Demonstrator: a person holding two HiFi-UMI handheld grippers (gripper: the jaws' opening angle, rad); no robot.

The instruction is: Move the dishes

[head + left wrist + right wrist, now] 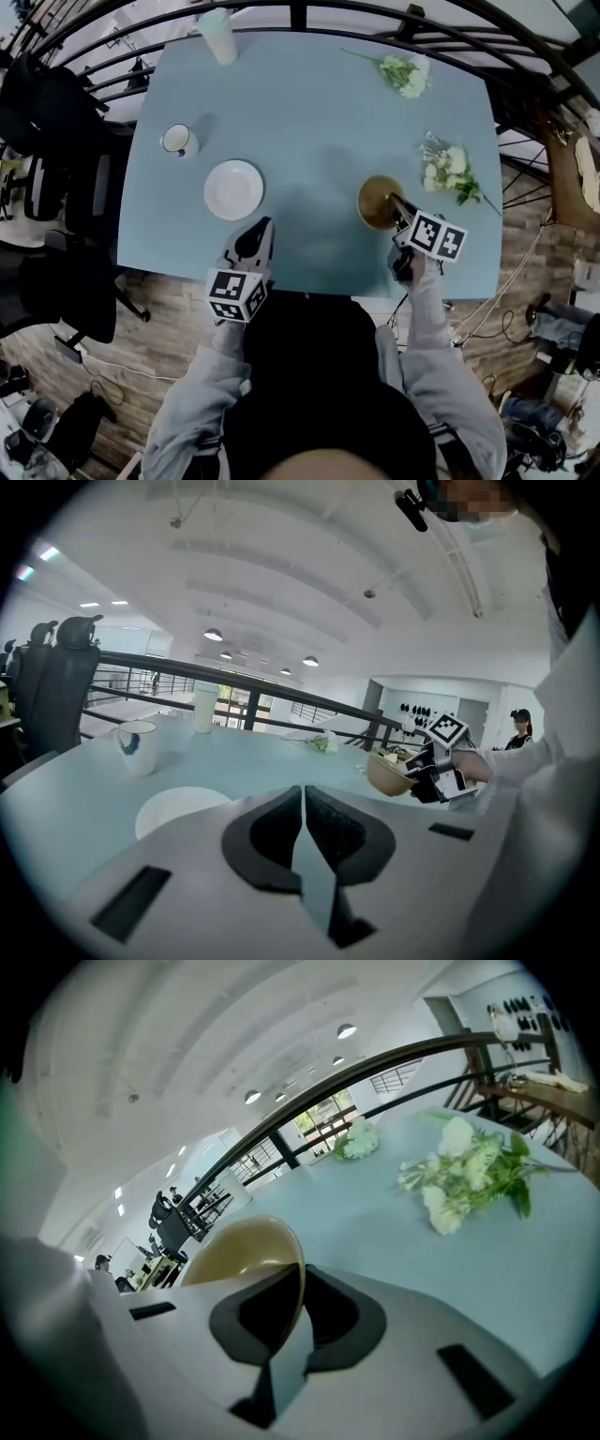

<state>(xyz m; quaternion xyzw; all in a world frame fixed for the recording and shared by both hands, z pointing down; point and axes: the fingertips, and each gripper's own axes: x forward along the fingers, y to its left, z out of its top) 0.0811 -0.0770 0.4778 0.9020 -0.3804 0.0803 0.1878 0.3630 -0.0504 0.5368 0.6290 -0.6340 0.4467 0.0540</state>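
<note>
In the head view the right gripper [397, 208] covers the near rim of the tan bowl [373, 199], and its marker cube [437, 235] hides the rear of its jaws. In the right gripper view the bowl's lower half sits behind the gripper's own body. In the left gripper view the left gripper [303, 799] cuts off the near edge of the white plate [173, 810]. A distant person [518, 727] by the far wall is too small to make out.
</note>
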